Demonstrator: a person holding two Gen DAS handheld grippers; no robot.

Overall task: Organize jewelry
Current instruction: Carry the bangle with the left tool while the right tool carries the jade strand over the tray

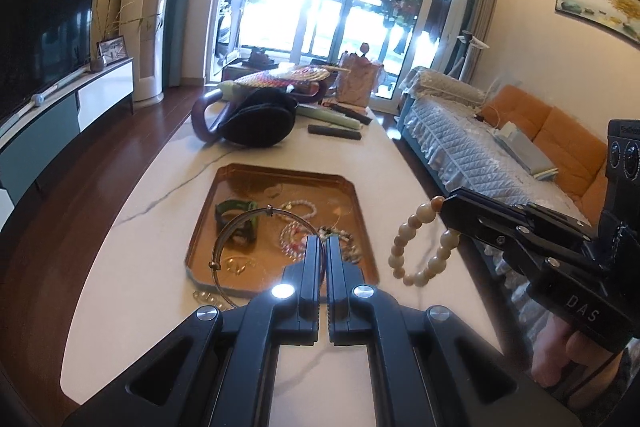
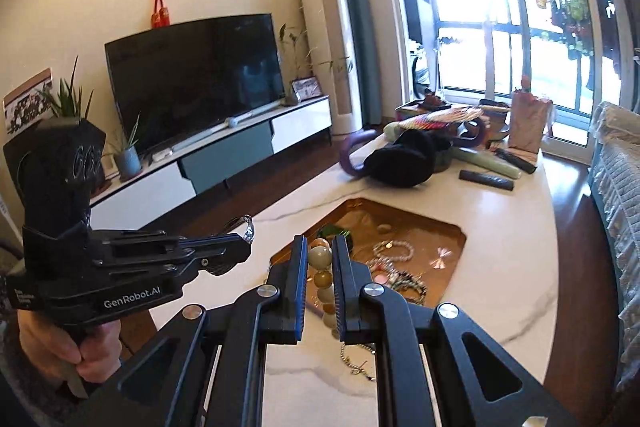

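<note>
Left wrist view: we see our two grippers above the table (image 1: 132,267). Our left gripper (image 1: 323,243) is pinched tight on one thin metal bangle (image 1: 240,227); our right gripper (image 1: 450,205) clamps one cream bead bracelet (image 1: 416,247). Both hang over the near edge of one copper tray (image 1: 200,227) of jewelry.

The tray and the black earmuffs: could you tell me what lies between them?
Only bare marble table separates the tray from the earmuffs, in both wrist views.

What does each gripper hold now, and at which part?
The left gripper pinches the thin metal bangle at its rim. The right gripper clamps the beaded bracelet on its beads.
</note>
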